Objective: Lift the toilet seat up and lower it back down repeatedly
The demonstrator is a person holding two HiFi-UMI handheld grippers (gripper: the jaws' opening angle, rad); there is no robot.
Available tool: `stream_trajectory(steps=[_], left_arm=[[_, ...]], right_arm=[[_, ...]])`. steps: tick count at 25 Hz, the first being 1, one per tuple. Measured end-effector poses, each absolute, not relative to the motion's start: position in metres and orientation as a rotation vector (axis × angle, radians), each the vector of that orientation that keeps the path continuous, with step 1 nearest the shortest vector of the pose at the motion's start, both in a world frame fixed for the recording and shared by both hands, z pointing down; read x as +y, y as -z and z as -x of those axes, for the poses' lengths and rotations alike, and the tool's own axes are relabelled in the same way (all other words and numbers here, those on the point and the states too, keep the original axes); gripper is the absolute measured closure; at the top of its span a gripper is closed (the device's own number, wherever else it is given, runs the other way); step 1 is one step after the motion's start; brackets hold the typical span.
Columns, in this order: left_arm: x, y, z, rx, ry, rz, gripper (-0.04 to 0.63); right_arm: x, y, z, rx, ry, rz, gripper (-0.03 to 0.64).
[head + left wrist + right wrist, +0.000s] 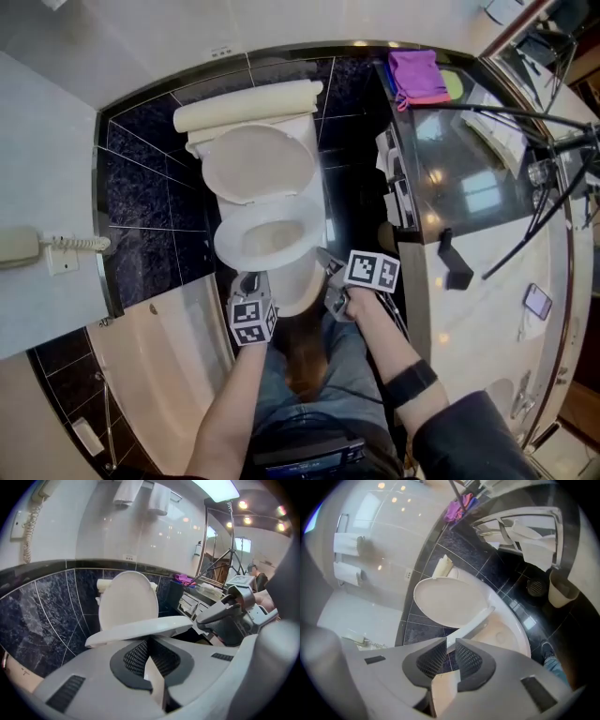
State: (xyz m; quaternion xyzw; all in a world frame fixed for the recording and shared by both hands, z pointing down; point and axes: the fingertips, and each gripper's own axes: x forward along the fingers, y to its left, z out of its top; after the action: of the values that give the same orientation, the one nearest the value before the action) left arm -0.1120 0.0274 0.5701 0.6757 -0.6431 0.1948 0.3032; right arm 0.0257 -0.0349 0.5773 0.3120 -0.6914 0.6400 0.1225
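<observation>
White plastic toilet seat [225, 248] is off the bowl [298, 291], hinged partway up. Its front edge sits above the bowl's front rim, and the lid [258, 164] behind it stands upright against the cream cistern [248, 108].

Left gripper [251, 279] is on the seat's front-left edge. In the left gripper view the seat [140, 630] runs roughly level across the jaw tips, and the left gripper [149, 641] has its mesh pads pinched onto the rim with a dark gap under the seat.

Right gripper [328, 267] is on the front-right edge. In the right gripper view the seat's thin edge [471, 623] goes straight in between the pads. The right gripper [450, 644] is clamped on it, with the jaws only slightly apart. The open bowl [506, 634] shows below the raised seat and the lid [447, 602] behind it.

So both grippers hold the same seat, one at each side of its front. The right gripper [199, 620] also shows in the left gripper view, just beside the seat's right end.

Surroundings: black marbled wall tiles [141, 187] behind the toilet, a glossy counter [469, 187] on the right with a purple cloth [417, 75] at its far corner, and a wall phone [19, 248] on the left.
</observation>
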Motion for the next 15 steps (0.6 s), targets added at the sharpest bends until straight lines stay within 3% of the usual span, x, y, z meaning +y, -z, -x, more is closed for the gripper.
stream_trajectory(steps=[5, 15], left_arm=[[-0.016, -0.554, 0.128, -1.747, -0.544, -1.842, 0.595], [-0.1, -0.53, 0.156, -1.819, -0.559, -1.888, 0.595]], right_arm=[[-0.045, -0.541, -0.02, -2.153, -1.637, -0.877, 0.598], [-0.055, -0.504, -0.032, -2.273, -1.442, -0.812, 0.6]])
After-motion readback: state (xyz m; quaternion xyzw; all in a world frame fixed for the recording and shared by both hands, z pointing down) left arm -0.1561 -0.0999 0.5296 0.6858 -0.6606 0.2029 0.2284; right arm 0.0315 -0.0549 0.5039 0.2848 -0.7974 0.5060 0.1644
